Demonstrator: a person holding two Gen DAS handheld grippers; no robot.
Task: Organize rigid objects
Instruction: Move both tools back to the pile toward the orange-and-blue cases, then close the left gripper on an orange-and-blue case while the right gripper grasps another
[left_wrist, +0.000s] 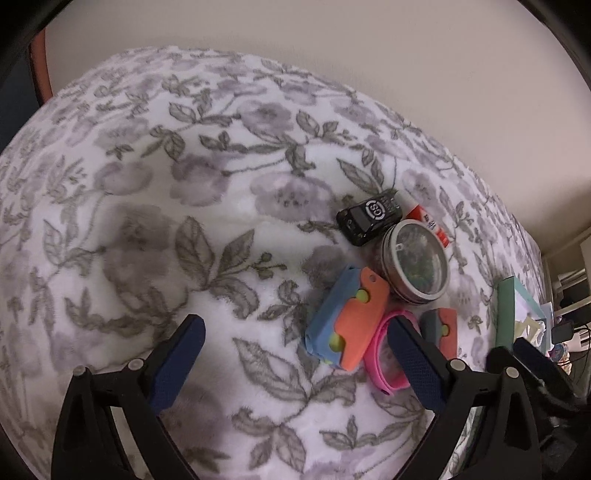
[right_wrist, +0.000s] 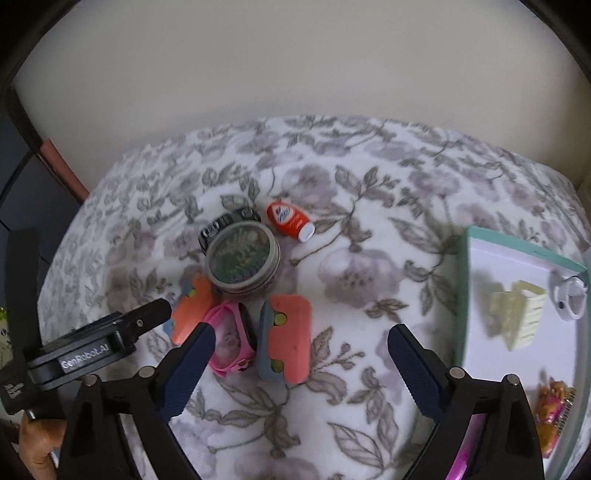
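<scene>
1. Left wrist view: my left gripper (left_wrist: 295, 354) stands wide open above the blanket (left_wrist: 147, 184), holding nothing.
2. Right wrist view: my right gripper (right_wrist: 301, 354) gapes empty; orange toy (right_wrist: 286, 341) lies between the fingers, untouched.
3. Tin (right_wrist: 242, 260), pink watch (right_wrist: 231, 339) and bottle (right_wrist: 290, 219) cluster left of the tray (right_wrist: 461, 295).

Left gripper (left_wrist: 295, 363) wide open over floral bed blanket (left_wrist: 147, 206); blue-orange block (left_wrist: 347, 317), pink band (left_wrist: 384, 354), round tin (left_wrist: 415, 262) clustered near right finger.

Open blanket (right_wrist: 369, 184) is lying right of the object cluster; the teal tray (right_wrist: 466, 280) is bounding it rightward.
</scene>
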